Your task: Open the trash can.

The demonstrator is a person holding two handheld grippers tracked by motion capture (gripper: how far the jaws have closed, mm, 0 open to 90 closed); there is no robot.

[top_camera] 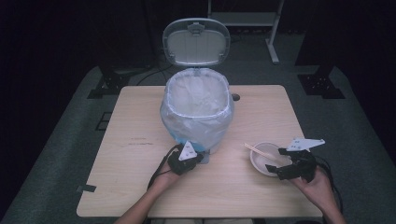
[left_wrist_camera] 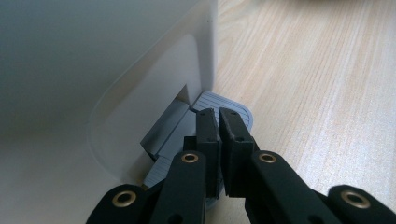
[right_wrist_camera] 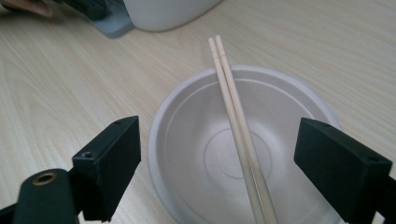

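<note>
The left gripper (top_camera: 198,157), clenched on nothing, presses its tips on the grey ridged plastic pedal (left_wrist_camera: 224,105) at the white lidded bin's (top_camera: 196,112) base, while the right gripper (top_camera: 275,161) stands released, jaws flanking the white paper bowl (right_wrist_camera: 196,140) with wooden chopsticks (right_wrist_camera: 236,121) across its rim, bare wooden tabletop (top_camera: 135,121) around.

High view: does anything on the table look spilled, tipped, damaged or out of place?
Nothing stands out. The white pedal bin stands upright, lid raised, clear liner in place. The white disposable bowl sits flat and unspilled, with the pair of wooden chopsticks resting in it, tips over the rim.
</note>
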